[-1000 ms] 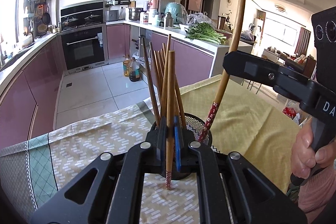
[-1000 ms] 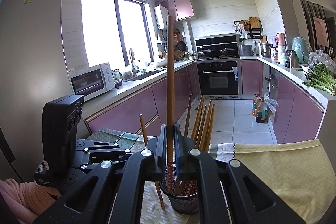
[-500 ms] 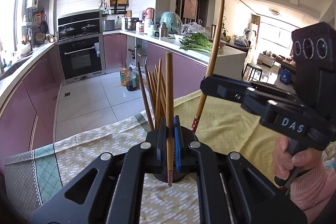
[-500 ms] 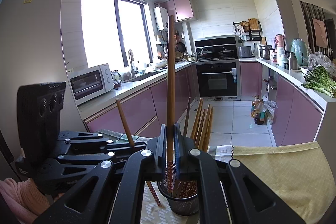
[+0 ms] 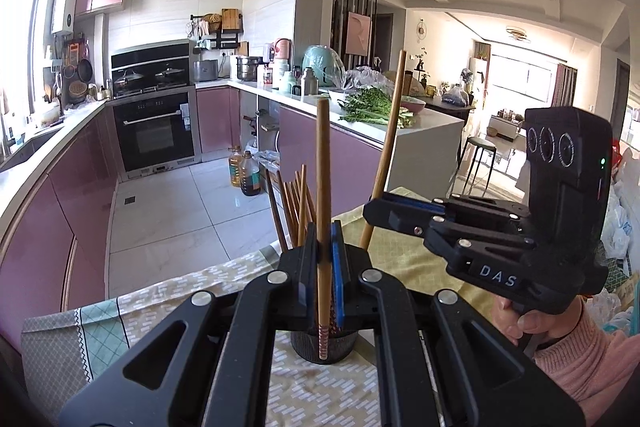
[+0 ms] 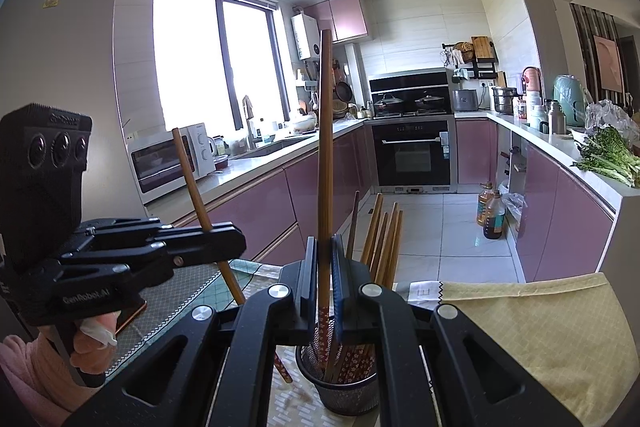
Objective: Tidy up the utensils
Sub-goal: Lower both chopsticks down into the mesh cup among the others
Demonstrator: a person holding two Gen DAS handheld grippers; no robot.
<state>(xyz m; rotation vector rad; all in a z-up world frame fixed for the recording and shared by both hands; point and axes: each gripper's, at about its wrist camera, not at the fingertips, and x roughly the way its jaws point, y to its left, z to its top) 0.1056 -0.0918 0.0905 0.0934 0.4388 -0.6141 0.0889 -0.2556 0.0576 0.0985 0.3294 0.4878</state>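
Each gripper's jaws pinch one chopstick upright — the left gripper (image 5: 325, 259) above the mesh cup (image 6: 344, 387), the right gripper (image 6: 323, 267) just beside it.

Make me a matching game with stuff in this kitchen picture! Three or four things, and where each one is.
Things:
1. chopstick
2. mesh cup
3. greens
4. oil bottles

Places:
A. on the floor
B. on the white counter
C. pinched in the left gripper
D. on the tablecloth, holding chopsticks

Pairs: 1-C, 2-D, 3-B, 4-A
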